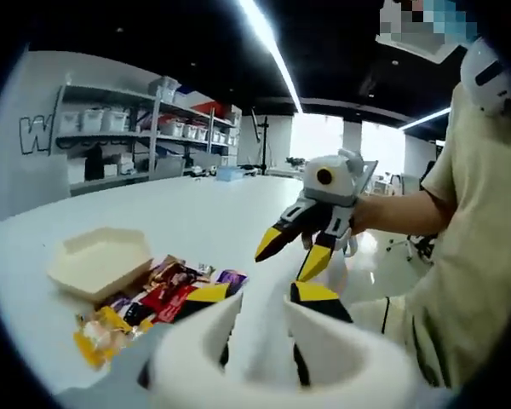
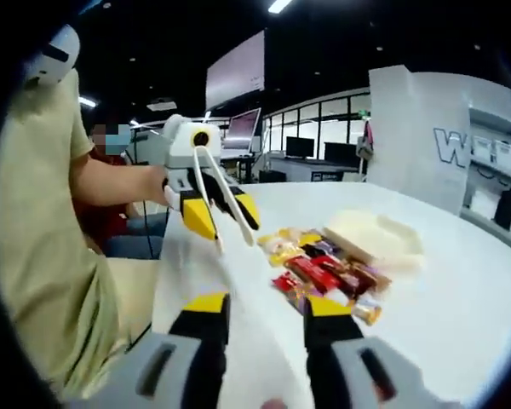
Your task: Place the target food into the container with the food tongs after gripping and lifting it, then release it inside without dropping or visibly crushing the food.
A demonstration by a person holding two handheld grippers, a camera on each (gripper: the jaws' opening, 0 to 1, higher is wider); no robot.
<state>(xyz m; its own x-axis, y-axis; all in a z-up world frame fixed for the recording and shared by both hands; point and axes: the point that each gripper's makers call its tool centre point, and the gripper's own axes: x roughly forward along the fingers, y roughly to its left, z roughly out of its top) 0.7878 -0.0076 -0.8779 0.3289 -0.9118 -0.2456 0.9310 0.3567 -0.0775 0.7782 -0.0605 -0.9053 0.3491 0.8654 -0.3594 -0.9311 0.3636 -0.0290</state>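
My left gripper holds white food tongs between its yellow-tipped jaws, and the tong arms stand apart with nothing between them. In the right gripper view the left gripper and its tongs hang above the table, left of the food. A pile of wrapped snacks lies on the white table. Just behind it sits a shallow beige container, which looks empty. My right gripper is open and empty, hovering near the table's edge.
The white table stretches far beyond the snacks. Shelves with bins line the back wall. The person in a beige shirt stands at the table's edge. Desks with monitors are in the distance.
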